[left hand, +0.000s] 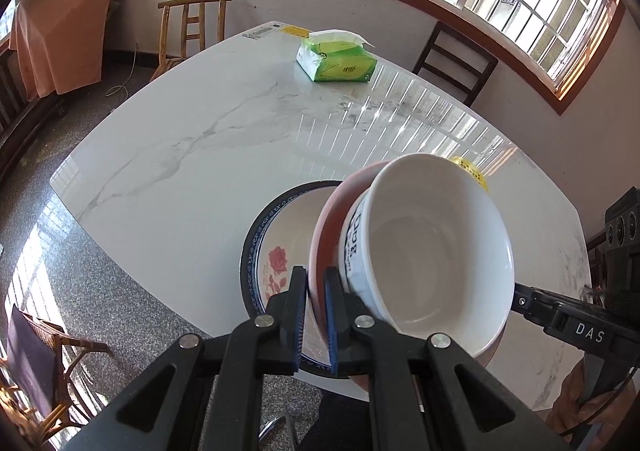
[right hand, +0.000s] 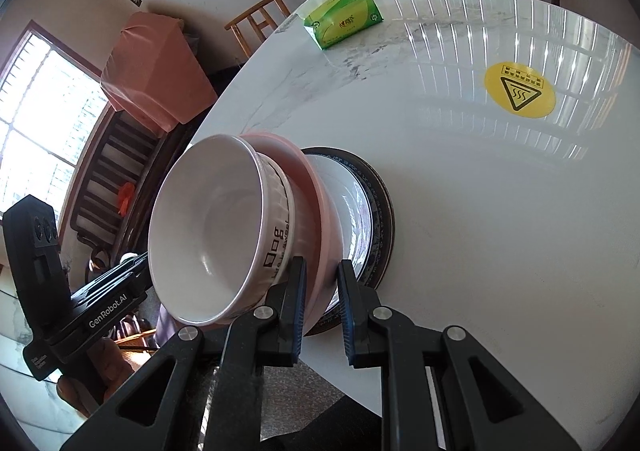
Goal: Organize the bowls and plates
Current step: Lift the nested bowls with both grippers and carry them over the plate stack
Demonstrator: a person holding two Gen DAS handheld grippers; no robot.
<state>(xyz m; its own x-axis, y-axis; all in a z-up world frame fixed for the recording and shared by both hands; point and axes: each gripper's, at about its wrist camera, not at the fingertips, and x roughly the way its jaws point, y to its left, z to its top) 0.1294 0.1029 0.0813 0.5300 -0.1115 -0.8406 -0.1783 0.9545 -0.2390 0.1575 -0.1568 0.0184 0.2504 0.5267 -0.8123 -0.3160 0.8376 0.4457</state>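
A white bowl (left hand: 432,251) with dark lettering sits in a pink plate (left hand: 324,235). Below them a blue-rimmed plate with a red rose (left hand: 272,255) lies on the white marble table (left hand: 180,139) near its front edge. My left gripper (left hand: 316,315) is shut on the pink plate's rim. In the right wrist view the white bowl (right hand: 208,227), the pink plate (right hand: 308,187) and the blue-rimmed plate (right hand: 372,195) show stacked. My right gripper (right hand: 322,311) straddles the pink plate's rim with a gap on one side. The left gripper's body (right hand: 92,303) shows at the left.
A green tissue pack (left hand: 336,59) lies at the table's far side, also in the right wrist view (right hand: 344,19). A yellow heat-warning sticker (right hand: 520,89) is on the table. Wooden chairs (left hand: 192,31) stand around it. The right gripper's body (left hand: 580,315) is at the right.
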